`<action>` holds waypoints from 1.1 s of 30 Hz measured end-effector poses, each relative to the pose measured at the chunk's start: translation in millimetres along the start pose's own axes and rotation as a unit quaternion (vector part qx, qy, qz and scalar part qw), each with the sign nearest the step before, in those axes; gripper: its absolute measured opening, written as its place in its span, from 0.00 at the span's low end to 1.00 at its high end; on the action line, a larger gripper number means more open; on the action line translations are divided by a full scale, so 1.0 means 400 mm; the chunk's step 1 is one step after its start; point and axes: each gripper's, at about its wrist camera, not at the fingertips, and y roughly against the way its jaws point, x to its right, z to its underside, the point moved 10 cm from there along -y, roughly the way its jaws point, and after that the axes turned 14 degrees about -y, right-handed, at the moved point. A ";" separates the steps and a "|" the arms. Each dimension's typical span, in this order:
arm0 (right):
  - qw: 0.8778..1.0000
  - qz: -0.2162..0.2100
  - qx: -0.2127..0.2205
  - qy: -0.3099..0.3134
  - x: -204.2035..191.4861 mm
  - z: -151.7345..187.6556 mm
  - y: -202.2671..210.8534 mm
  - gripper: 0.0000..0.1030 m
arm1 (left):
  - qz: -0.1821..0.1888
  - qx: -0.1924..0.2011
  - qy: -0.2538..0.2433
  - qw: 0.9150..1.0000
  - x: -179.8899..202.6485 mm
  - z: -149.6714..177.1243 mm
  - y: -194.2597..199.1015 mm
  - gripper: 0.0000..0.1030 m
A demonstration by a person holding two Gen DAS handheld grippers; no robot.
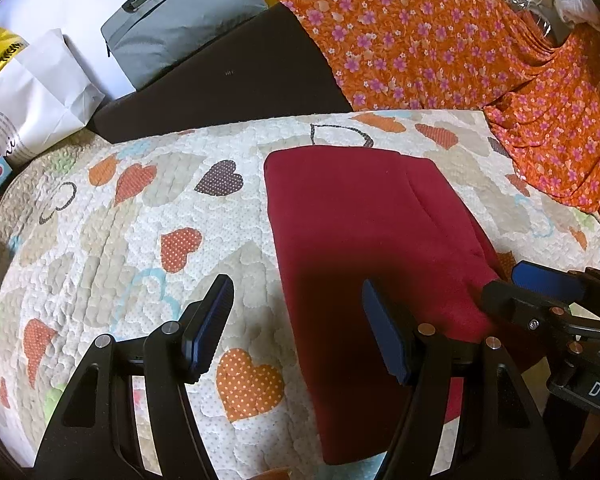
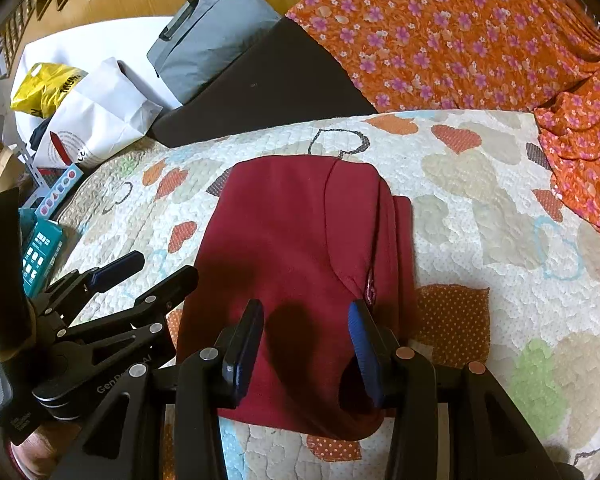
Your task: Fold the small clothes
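Garment: a small dark red garment (image 1: pixel 364 248) is lying flat on the heart-print quilt (image 1: pixel 140 240), folded into a long rectangle, so it is resting roughly in the middle of the quilt where both grippers can reach its near end.

Fold state: one side is lying doubled over the body, with a seam line showing along the right (image 2: pixel 376 232); I judge a lengthwise fold is done and a crosswise fold is wanted to make it compact.

Left gripper (image 1: pixel 296 328): its blades are standing well apart and gripping nothing; it is hovering over the garment's left near edge, one blade over bare quilt and one over the red cloth, likely placed to take that edge.

Right gripper (image 2: pixel 308 344): its blades are also spread apart, empty, poised above the garment's near end, both blades over red cloth, likely lined up to pinch the near hem.

Pairing: the two grippers are sitting side by side at the near end, each visible in the other's view, which suits lifting the hem evenly.

Surroundings: an orange flowered cloth (image 1: pixel 440 36) is draped past the quilt's far right corner, a grey bag (image 1: pixel 180 20) and a white paper bag (image 1: pixel 40 96) are lying beyond the far left, all well apart from the garment.

Risk: soft cloth may slip or bunch if only one layer is pinched.
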 end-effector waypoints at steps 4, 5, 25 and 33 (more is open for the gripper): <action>1.000 0.001 0.000 0.000 -0.002 0.001 0.000 0.41 | 0.000 0.000 -0.001 1.000 0.001 -0.001 0.000 0.65; 1.000 0.001 0.000 0.000 -0.002 0.001 0.000 0.41 | -0.001 0.000 -0.002 1.000 0.000 -0.001 -0.001 0.65; 1.000 -0.004 -0.008 0.000 0.004 0.002 -0.013 0.41 | 0.000 -0.004 -0.002 1.000 -0.001 -0.001 -0.010 0.65; 1.000 -0.004 -0.010 -0.001 0.004 0.004 -0.015 0.41 | -0.001 -0.003 -0.003 1.000 -0.001 -0.001 -0.012 0.65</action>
